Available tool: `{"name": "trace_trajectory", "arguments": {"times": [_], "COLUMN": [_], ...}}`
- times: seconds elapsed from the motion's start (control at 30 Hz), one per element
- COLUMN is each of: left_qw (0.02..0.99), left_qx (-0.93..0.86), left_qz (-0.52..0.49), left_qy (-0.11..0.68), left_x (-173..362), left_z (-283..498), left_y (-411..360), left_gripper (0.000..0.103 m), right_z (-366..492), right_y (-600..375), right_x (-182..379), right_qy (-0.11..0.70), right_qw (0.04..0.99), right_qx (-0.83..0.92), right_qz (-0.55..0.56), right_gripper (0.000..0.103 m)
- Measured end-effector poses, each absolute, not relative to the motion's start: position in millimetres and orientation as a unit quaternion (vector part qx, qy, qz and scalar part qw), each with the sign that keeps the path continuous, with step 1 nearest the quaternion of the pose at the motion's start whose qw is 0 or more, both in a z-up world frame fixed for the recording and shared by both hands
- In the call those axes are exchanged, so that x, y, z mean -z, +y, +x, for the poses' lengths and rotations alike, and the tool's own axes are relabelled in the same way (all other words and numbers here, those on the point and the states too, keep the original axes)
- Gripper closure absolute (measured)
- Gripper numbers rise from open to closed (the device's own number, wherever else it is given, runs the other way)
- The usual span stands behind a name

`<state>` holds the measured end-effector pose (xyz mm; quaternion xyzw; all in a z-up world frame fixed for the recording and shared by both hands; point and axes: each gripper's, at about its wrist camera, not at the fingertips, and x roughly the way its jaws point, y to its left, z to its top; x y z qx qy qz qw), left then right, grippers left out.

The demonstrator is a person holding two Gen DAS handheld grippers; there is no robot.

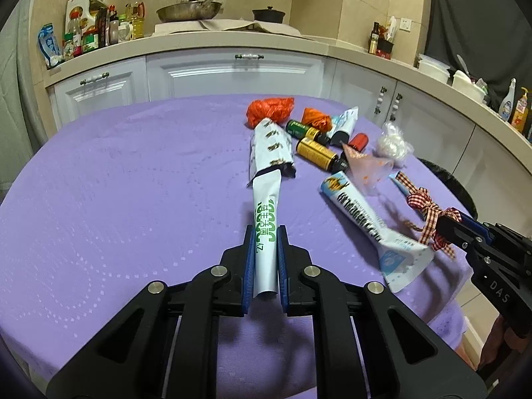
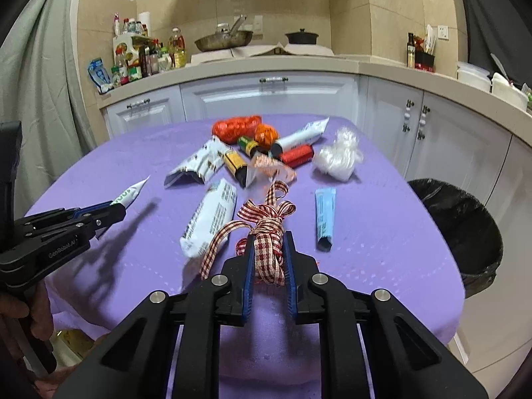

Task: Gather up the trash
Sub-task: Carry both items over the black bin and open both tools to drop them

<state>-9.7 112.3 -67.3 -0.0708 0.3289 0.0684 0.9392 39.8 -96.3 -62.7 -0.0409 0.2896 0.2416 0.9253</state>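
Observation:
My left gripper point(image 1: 265, 232) is shut on a white tube with green lettering point(image 1: 266, 219), held above the purple table point(image 1: 133, 183). It also shows in the right wrist view point(image 2: 109, 207) with the tube's tip point(image 2: 131, 193). My right gripper point(image 2: 268, 241) is shut on a red-and-white checked ribbon point(image 2: 266, 229), held above the table; it shows in the left wrist view point(image 1: 447, 227) with the ribbon point(image 1: 429, 209). Trash lies on the table: a white wrapper point(image 2: 211, 222), a blue tube point(image 2: 325, 214), batteries point(image 1: 316, 151), orange bags point(image 1: 271, 109), crumpled clear plastic point(image 2: 337, 159).
A black-lined bin point(image 2: 462, 226) stands on the floor right of the table. White cabinets point(image 2: 266, 99) and a counter with bottles point(image 2: 143, 56), a pan point(image 2: 222, 41) and a pot stand behind the table.

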Motion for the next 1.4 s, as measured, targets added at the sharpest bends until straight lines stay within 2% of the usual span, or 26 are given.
{"name": "trace_trajectory", "arguments": {"times": [0.37, 0.77, 1.07, 1.4], "left_qw": [0.954, 0.960, 0.951, 0.941], "left_qx": [-0.010, 0.105, 0.151, 0.138], "left_qz": [-0.053, -0.011, 0.032, 0.039], "left_qy": [0.295, 0.261, 0.268, 0.308], "left_x": [32, 3, 13, 41], "left_z": [13, 83, 146, 211], "left_y": [72, -40, -128, -173], "left_gripper": [0.091, 0.091, 0.091, 0.091], "right_z": [52, 95, 136, 180], "right_y": [-148, -239, -292, -327], "right_x": [32, 31, 42, 64], "right_qy": [0.245, 0.232, 0.237, 0.250], "right_qw": [0.954, 0.971, 0.971, 0.967], "right_qx": [-0.173, -0.062, -0.018, 0.000], "right_qz": [-0.023, 0.000, 0.021, 0.041], "right_gripper": [0.086, 0.086, 0.086, 0.086]}}
